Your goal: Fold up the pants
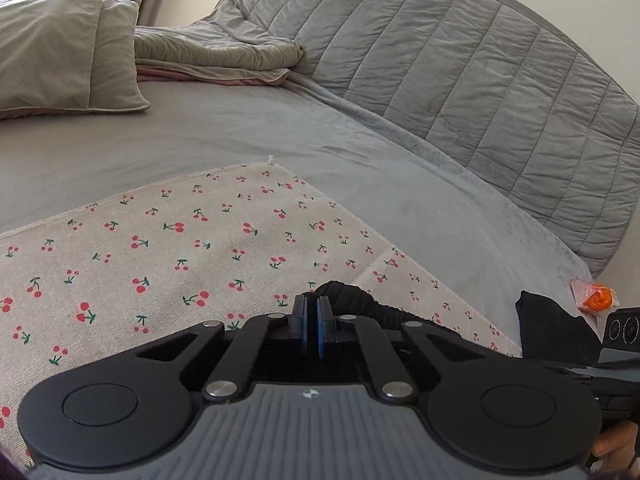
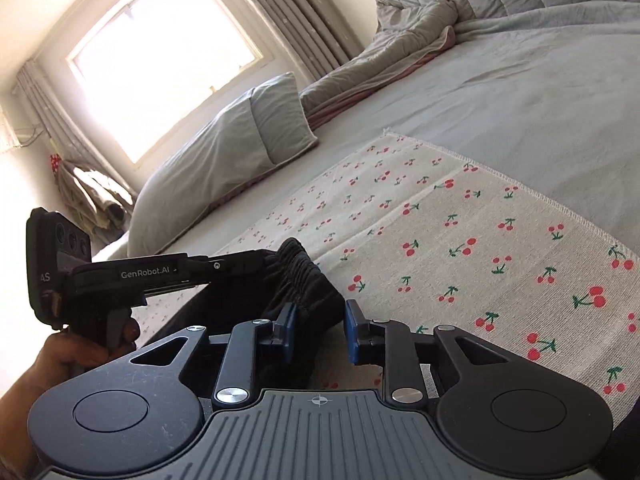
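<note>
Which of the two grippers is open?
The right gripper: its blue-padded fingers stand apart beside the black pants. The left gripper is shut on the waistband.

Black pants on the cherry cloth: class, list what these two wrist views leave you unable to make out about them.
- Left wrist view: most of the black pants is hidden behind the left gripper; only the gathered waistband shows.
- Right wrist view: the legs are hidden below the right gripper; their length and lay cannot be told.
- Left wrist view: the orange object at the bed's edge is too small to identify.
</note>
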`<state>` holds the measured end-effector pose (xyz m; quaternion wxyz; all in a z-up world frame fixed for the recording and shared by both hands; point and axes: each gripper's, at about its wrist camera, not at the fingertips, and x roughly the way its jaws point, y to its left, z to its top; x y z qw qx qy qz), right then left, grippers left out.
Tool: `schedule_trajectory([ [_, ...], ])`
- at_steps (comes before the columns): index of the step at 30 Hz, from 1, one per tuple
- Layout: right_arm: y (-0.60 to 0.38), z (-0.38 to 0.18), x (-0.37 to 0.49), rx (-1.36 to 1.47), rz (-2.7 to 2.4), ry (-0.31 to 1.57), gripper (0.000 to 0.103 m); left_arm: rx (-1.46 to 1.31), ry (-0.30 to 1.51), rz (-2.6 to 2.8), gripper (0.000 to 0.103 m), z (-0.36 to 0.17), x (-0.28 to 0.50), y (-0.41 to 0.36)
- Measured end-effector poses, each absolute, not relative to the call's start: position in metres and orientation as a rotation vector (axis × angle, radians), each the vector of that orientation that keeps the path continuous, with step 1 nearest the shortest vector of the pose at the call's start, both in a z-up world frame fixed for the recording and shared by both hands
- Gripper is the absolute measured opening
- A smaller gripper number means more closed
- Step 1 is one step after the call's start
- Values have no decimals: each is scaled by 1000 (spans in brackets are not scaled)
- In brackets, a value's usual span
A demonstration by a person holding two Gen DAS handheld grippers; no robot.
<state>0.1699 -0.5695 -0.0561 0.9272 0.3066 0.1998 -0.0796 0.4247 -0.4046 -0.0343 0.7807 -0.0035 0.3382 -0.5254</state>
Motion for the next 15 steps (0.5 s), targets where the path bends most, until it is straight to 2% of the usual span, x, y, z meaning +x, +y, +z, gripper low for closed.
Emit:
schedule_trajectory([
  [4,-569,-43,165,571,-229,406,24,-36,685,-1171,4,-32,424,-414],
  [15,-570,-37,158,482,-340,529,23,-81,741,-1213,5,-63,420,-439],
])
